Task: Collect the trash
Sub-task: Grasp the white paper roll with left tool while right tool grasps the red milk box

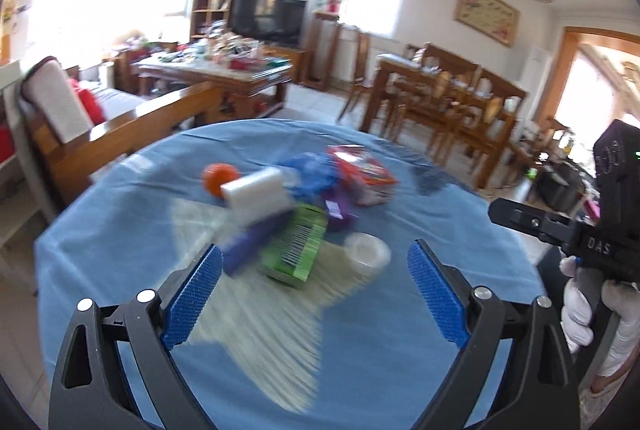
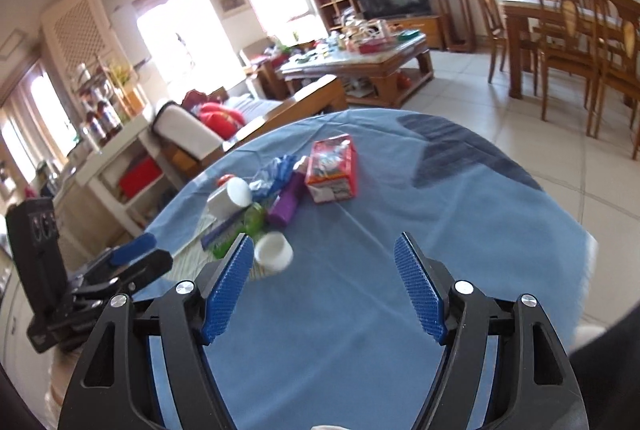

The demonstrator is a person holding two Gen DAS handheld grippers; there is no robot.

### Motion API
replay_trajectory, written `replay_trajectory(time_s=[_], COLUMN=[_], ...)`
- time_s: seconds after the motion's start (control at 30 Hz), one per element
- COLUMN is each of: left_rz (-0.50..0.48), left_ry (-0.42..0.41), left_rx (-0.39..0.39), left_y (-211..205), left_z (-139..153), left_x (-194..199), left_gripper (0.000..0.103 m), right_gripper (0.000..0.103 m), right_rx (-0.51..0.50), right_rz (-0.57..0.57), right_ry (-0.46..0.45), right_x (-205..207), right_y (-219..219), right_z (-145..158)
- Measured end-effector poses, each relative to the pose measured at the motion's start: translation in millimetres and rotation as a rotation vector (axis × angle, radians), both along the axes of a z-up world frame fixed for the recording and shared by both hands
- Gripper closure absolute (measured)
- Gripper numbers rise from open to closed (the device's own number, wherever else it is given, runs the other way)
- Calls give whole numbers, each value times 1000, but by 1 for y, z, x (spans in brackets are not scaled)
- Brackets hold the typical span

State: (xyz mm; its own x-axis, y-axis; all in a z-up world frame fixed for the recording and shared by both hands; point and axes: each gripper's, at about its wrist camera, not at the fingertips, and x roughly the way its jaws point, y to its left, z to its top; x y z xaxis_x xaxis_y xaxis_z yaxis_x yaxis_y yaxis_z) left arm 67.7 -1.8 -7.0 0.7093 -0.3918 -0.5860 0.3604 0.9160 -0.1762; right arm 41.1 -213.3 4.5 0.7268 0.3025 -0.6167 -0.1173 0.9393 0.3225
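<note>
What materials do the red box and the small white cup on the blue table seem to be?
Red box: probably printed cardboard, with flat faces, sharp edges and slightly glossy graphics. Small white cup: probably thin plastic, smooth and faintly translucent, though blur leaves paper possible.

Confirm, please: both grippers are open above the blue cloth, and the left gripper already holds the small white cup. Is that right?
Not quite. The left gripper holds nothing: the left wrist view shows its jaws open and empty, with the small white cup lying on the blue cloth ahead. The right gripper is open too.
</note>
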Motion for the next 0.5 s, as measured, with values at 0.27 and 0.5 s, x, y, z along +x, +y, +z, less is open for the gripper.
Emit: replay_trajectory(time_s=[0.27,0.5], left_rz=[67,56], left_ry=[118,184], left_rx=[55,80], left_y=[18,12], left_z=[-11,-25], left_x=[71,98], left_gripper=[9,9], right_gripper=[31,31], right_rx=[-83,-122], right_rz=[16,37], right_ry=[76,136], right_x=[89,135], right_y=[20,29], right_z=[-19,-43])
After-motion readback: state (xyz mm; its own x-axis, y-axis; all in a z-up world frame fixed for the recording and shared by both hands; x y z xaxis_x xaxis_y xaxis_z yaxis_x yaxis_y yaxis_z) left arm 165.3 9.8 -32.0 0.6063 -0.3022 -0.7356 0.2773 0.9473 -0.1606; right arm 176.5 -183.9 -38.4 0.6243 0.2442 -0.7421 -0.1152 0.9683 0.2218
